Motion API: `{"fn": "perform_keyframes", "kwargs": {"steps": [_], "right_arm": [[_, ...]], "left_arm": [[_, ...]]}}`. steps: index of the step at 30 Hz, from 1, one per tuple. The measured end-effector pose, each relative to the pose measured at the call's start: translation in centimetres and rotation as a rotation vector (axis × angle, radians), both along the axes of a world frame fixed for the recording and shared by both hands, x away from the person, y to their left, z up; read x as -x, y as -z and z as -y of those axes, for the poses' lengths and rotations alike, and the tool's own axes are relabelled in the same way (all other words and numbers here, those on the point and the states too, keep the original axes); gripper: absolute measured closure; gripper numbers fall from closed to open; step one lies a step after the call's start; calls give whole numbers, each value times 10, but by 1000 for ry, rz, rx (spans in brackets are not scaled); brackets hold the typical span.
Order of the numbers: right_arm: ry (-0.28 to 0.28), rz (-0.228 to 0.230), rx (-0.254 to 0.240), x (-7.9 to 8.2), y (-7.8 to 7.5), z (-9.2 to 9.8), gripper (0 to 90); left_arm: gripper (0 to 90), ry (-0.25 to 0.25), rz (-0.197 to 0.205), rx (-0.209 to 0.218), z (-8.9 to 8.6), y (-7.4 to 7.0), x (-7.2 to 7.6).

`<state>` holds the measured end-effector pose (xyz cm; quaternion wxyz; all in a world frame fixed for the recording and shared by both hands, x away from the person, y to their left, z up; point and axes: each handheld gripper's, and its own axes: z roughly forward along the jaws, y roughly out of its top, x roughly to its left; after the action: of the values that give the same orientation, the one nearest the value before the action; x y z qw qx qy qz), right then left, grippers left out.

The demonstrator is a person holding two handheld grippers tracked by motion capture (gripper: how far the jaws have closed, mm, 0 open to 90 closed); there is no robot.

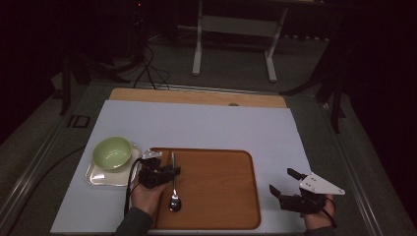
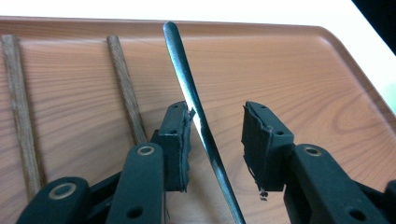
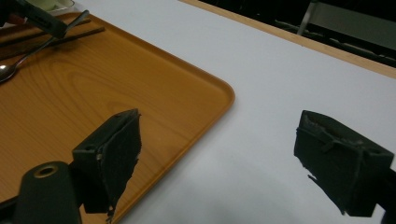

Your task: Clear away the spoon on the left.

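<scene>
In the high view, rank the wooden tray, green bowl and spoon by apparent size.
1. wooden tray, by far the largest.
2. green bowl.
3. spoon: longer than the bowl is wide, but far thinner, so it covers less area.

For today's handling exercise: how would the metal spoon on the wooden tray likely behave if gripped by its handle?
The spoon looks like polished metal, so probably stiff and slippery. Its thin handle between the left gripper's open jaws might twist or slide, and the bowl end would likely dip.
</scene>
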<state>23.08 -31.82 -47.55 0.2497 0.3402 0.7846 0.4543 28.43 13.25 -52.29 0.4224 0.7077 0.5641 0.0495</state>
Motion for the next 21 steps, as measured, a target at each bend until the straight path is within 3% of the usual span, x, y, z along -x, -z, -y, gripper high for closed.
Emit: {"fn": "perform_keyframes", "kwargs": {"steps": [12, 21], "right_arm": [[-3, -2, -2, 0, 0, 0, 146], [-1, -3, -2, 0, 0, 0, 145]], "left_arm": [[556, -1, -8, -28, 4, 0, -1], [491, 14, 11, -56, 9, -3, 0]]}}
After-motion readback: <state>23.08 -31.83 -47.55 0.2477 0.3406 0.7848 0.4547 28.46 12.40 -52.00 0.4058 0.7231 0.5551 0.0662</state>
